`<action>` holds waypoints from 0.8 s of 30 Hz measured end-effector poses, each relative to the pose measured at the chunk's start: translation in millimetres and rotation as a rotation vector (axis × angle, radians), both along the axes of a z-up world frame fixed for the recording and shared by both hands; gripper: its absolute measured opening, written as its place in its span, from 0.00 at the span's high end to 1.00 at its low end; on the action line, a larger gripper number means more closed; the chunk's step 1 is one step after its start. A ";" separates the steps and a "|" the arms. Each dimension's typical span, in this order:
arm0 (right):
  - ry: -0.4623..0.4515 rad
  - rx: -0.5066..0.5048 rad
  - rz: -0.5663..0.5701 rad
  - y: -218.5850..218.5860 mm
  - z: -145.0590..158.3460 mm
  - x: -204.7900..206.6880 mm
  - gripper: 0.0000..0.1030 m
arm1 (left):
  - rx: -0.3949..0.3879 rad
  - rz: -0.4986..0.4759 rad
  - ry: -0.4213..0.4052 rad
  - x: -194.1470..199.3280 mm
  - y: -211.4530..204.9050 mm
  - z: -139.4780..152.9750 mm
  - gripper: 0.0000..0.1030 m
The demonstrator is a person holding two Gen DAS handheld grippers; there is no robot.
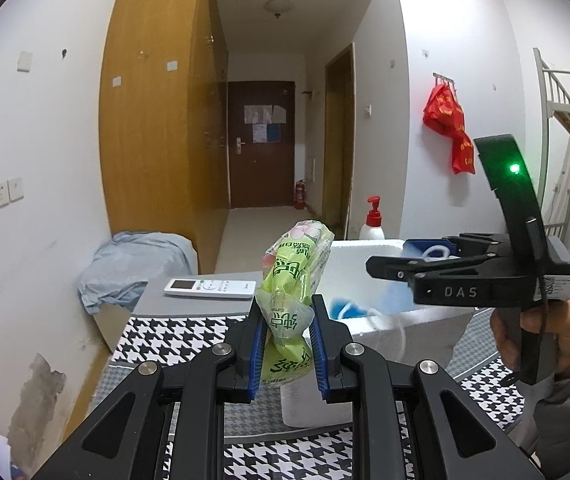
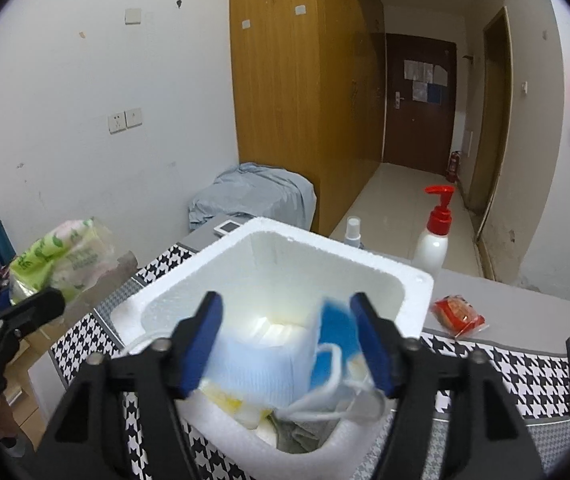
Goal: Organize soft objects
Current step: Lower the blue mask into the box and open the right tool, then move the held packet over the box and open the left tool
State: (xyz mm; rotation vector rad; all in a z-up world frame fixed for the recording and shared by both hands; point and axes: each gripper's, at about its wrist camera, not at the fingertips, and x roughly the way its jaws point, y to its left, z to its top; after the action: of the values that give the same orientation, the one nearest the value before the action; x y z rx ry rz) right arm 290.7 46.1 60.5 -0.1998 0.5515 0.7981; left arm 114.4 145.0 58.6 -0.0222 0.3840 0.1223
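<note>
Two grippers at work over a houndstooth-covered table (image 2: 497,364). Left gripper (image 1: 287,344): blue pads clamped narrow on a green tissue pack (image 1: 291,292), which stands upright between the fingers and rises well above their tips. A white roll (image 1: 313,404) sits on the cloth just under the jaws. Beyond the fingertips, a white remote (image 1: 211,288) lies flat on the grey tabletop; further left, a crumpled grey-blue cloth (image 1: 133,264).

Right gripper (image 2: 287,336): jaws spread wide, nothing pressed by either pad. A blue face mask (image 2: 269,372), blurred, hangs loose in the gap between the fingers, its white ear loops (image 2: 333,396) trailing below toward the right finger. Directly under and ahead of the jaws is a white foam box (image 2: 365,272); more soft items, yellow-white and grey, lie in its near corner, not clear enough to name. Seen from the left wrist, this gripper (image 1: 389,268) reaches over the box rim, a hand (image 1: 541,336) on its grip.

Right of the box: a red snack packet (image 2: 459,316). Past the box's far rim: a pump bottle with red top (image 2: 433,236) and a small spray bottle (image 2: 353,232).
</note>
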 end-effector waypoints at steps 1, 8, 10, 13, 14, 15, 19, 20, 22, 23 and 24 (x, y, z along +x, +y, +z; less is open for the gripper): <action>-0.004 -0.007 -0.001 0.9 -0.9 -0.5 0.17 | -0.002 0.002 0.000 0.0 0.2 0.1 0.78; -0.018 -0.020 0.000 -0.4 -0.6 -5.2 0.10 | 0.000 0.004 0.002 0.5 2.2 0.1 0.78; -0.020 -0.013 0.003 -1.8 0.5 -6.8 0.07 | 0.000 0.005 0.002 0.7 2.5 0.4 0.78; -0.025 -0.013 0.006 -2.8 1.2 -9.0 0.01 | -0.001 0.007 0.003 0.8 1.8 0.5 0.78; -0.031 -0.013 0.004 -3.6 1.7 -9.8 0.01 | -0.001 0.008 0.003 0.6 1.6 0.6 0.78; -0.036 -0.012 0.002 -4.6 2.0 -10.5 0.01 | -0.001 0.008 0.004 0.8 1.0 0.6 0.78; -0.043 -0.002 -0.002 -11.8 3.5 -12.8 0.01 | 0.002 0.005 0.004 1.1 -1.8 0.9 0.78; -0.046 0.004 -0.007 -14.7 4.1 -13.2 0.01 | 0.003 0.004 0.004 1.0 -2.5 0.7 0.78; -0.053 0.028 -0.015 -21.9 5.9 -13.8 0.00 | 0.003 -0.001 0.005 1.6 -3.7 0.6 0.78; -0.051 0.041 -0.016 -25.7 6.8 -13.7 0.01 | 0.001 -0.003 0.006 2.0 -3.9 0.5 0.78; -0.047 0.051 -0.017 -29.4 7.4 -14.3 0.00 | -0.001 -0.007 0.006 2.4 -4.2 0.5 0.78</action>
State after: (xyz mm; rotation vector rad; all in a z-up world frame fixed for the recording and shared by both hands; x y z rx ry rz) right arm 276.4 16.7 67.9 -0.1662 0.4870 0.7879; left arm 116.8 140.8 59.1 -0.0219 0.3903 0.1149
